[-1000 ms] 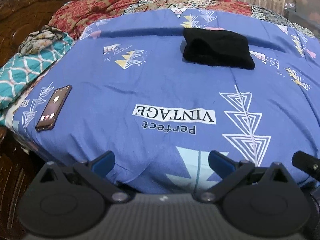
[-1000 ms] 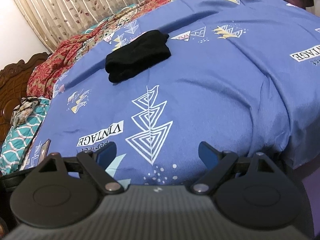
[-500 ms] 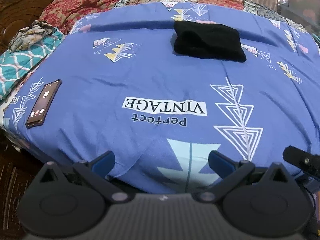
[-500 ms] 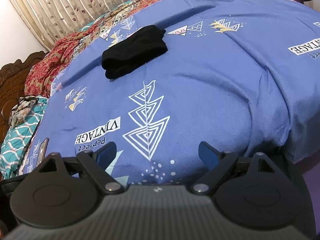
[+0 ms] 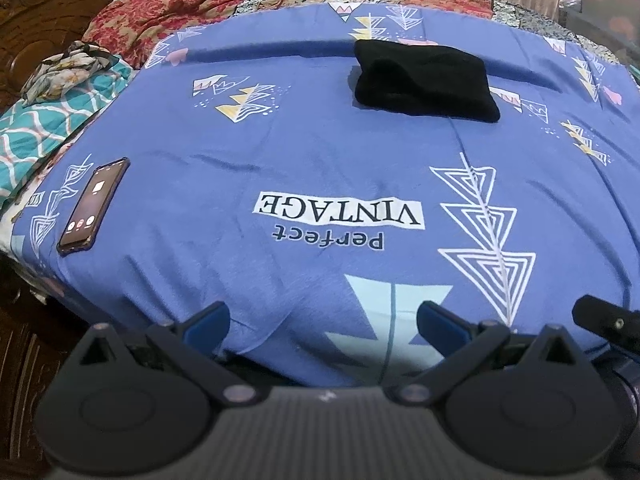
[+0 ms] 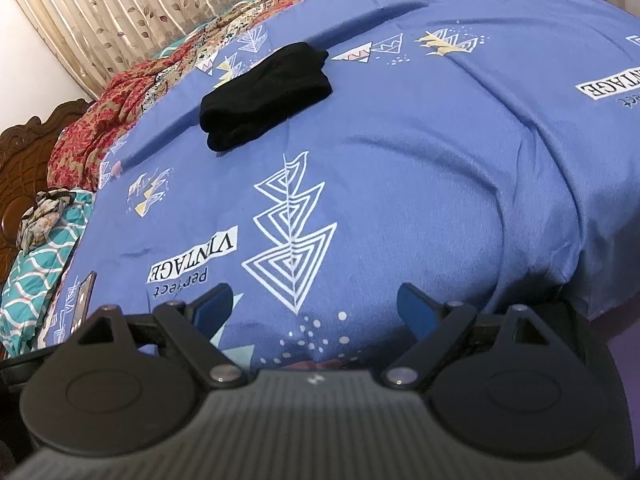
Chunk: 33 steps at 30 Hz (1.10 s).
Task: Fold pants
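Note:
Black pants (image 5: 424, 80) lie folded into a compact bundle on the far part of the blue printed bedspread (image 5: 320, 152); they also show in the right wrist view (image 6: 266, 96). My left gripper (image 5: 322, 320) is open and empty at the near edge of the bed, far from the pants. My right gripper (image 6: 314, 306) is open and empty, also at the near bed edge. Part of the right gripper (image 5: 608, 322) shows at the right of the left wrist view.
A phone (image 5: 94, 206) with a lit screen lies at the bed's left edge. A teal patterned quilt (image 5: 36, 136), a crumpled floral cloth (image 5: 64, 70) and a red patterned blanket (image 5: 192, 12) lie at the left and back. A carved wooden headboard (image 5: 44, 12) stands left. Curtains (image 6: 140, 4) hang behind.
Both grippers stay open and empty at the near edge of the bed. The views shift only slightly; the folded pants have not moved.

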{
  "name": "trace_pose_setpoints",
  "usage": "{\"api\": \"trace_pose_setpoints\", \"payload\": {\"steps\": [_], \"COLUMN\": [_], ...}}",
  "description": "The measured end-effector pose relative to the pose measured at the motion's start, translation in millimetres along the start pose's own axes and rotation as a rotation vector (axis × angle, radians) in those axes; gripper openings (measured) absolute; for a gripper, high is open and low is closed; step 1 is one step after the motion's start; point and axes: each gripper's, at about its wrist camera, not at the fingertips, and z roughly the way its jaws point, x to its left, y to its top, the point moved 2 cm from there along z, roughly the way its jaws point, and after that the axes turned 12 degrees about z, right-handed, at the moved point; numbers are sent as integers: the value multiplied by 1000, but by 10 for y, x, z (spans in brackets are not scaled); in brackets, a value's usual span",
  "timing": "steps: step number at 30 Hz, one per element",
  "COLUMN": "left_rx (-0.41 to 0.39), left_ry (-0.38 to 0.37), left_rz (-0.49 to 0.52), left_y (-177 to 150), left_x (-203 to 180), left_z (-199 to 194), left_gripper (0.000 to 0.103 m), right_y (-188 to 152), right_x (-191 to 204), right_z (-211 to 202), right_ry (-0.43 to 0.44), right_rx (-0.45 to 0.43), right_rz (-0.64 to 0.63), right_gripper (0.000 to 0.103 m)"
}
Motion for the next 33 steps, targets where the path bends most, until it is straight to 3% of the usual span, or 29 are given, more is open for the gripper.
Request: {"api": "trace_pose_setpoints", "payload": {"steps": [33], "left_rx": [77], "left_ry": [30], "left_rz": [-34], "left_y": [-73], "left_x": [45], "left_z": [158], "left_gripper": [103], "right_y": [3], "right_x": [-61], "right_z": [26], "right_ry": [-3], "right_rx": [21], "right_rz": [14], "right_gripper": [91]}}
